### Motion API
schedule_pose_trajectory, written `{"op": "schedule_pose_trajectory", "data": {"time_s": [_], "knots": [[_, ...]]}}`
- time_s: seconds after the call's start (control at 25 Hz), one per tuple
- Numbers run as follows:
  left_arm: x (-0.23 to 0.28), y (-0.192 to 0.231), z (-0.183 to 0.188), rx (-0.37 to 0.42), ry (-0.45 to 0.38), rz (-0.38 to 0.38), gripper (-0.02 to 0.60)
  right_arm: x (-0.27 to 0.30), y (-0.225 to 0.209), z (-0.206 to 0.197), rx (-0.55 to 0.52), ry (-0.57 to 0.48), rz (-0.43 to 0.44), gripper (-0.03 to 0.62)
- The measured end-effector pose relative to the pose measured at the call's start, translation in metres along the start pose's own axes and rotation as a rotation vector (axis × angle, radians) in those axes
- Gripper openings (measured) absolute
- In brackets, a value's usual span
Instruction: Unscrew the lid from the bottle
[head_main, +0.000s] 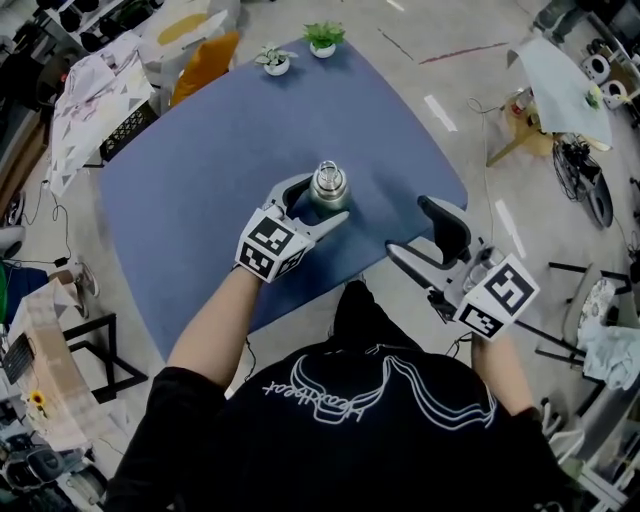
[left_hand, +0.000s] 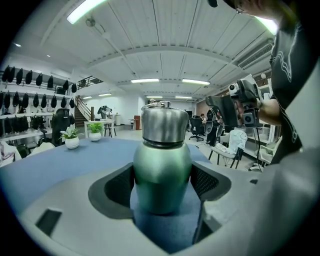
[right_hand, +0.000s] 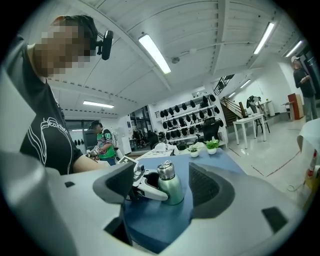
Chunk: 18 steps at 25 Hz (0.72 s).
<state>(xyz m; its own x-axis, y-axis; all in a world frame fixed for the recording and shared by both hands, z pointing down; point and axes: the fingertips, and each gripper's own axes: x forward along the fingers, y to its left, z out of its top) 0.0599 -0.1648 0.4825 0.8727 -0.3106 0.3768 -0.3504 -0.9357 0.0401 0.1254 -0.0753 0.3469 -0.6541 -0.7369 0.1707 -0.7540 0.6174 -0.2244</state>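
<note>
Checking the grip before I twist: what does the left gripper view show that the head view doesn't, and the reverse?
Only the left gripper view: the pads of the left claw meeting the green bottle on both sides of its body, below the steel lid, which is on.

Only the head view: the right claw with its jaws apart and nothing between them, and where the bottle stands on the blue table.

Both: bottle, lid, right claw, and two potted plants at the far edge.
</note>
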Motion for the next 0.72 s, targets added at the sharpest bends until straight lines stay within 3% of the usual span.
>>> {"op": "schedule_pose_trajectory", "data": {"time_s": [0.72], "knots": [[0.000,-0.003,0.006,-0.004,-0.034,0.014,0.353,0.117,-0.009,-0.029,-0.203,0.148,0.110,0.322]]}}
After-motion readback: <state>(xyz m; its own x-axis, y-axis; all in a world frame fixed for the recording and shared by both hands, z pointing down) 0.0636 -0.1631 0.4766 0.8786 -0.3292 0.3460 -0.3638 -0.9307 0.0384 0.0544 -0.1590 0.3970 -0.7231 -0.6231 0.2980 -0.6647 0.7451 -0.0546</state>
